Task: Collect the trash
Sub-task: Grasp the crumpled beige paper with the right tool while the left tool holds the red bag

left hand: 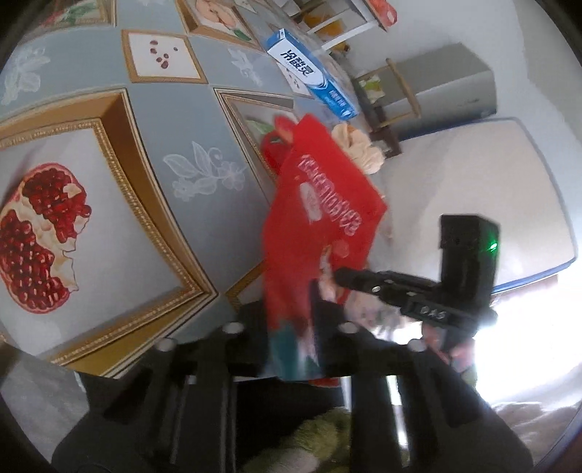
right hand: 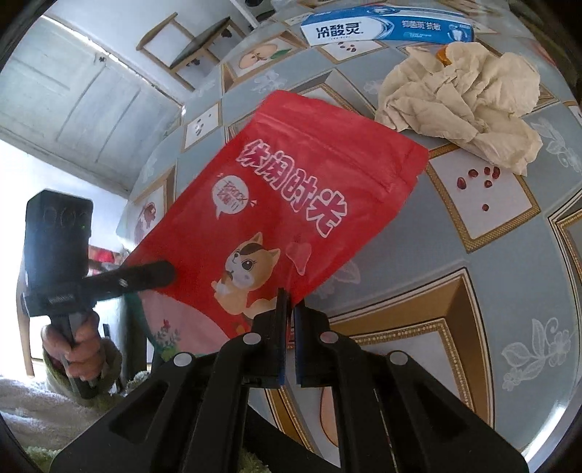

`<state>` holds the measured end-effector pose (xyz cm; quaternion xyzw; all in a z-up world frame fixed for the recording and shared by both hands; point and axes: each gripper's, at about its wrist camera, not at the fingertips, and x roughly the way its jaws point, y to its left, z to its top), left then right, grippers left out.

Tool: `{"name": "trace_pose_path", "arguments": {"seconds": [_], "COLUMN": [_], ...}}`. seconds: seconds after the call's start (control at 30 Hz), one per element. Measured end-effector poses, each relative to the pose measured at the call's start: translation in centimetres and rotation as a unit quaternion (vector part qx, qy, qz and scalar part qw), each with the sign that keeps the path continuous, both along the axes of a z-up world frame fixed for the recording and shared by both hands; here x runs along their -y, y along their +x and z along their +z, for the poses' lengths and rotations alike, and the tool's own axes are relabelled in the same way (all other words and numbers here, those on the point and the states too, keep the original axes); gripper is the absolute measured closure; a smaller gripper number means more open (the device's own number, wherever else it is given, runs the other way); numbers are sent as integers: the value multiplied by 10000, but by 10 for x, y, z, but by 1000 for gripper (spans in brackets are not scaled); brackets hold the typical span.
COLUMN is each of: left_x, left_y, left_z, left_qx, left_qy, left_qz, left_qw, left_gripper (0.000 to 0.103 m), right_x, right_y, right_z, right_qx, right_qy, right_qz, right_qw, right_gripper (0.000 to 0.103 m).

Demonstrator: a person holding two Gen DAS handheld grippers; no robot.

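The red snack pouch (right hand: 291, 203) hangs above the desk (right hand: 473, 291), pinched at its bottom edge by the right gripper (right hand: 289, 305), fingers clamped together on it. The left gripper (left hand: 291, 327) has the pouch's other corner between its fingers, clamped on it too. Next, I'd guess, comes carrying it to a bin; none shows. Crumpled tissue (right hand: 462, 98) and a toothpaste box (right hand: 385, 27) wait on the fruit-patterned cloth.

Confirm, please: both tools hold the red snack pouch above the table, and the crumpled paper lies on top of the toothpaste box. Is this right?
One detail is wrong. The crumpled paper does not lie on top of the toothpaste box; it rests on the table beside the box, as the right wrist view shows. The rest holds: the right tool and left tool both hold the red snack pouch.
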<state>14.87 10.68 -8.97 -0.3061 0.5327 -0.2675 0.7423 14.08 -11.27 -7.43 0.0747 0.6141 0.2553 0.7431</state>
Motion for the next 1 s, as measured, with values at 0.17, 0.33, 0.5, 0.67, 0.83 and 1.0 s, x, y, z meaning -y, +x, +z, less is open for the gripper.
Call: {"name": "trace_pose_path", "arguments": {"seconds": [0.17, 0.33, 0.5, 0.67, 0.83, 1.0], "left_x": [10, 1, -6, -12, -13, -15], "left_y": [-9, -16, -17, -20, -21, -21], "left_z": [9, 20, 23, 22, 23, 21], "left_qx": [321, 584, 607, 568, 560, 539], "left_qy": [474, 860, 913, 919, 910, 901], "left_qz": [30, 196, 310, 345, 364, 364], "left_qw": [9984, 9944, 9935, 9935, 9936, 9938], "left_gripper": [97, 97, 97, 97, 97, 97], "right_x": [13, 50, 58, 37, 32, 44], "right_y": [-3, 12, 42, 84, 116, 119], "right_z": [13, 43, 66, 47, 8, 4], "right_qx": [291, 909, 1919, 2401, 1860, 1719], "right_qy": [-82, -410, -1118, -1950, -2225, -1970], "right_qz": [-176, -833, -1097, -321, 33, -218], "right_qw": [9994, 9915, 9688, 9504, 9570, 9650], "right_gripper": [89, 55, 26, 18, 15, 15]}}
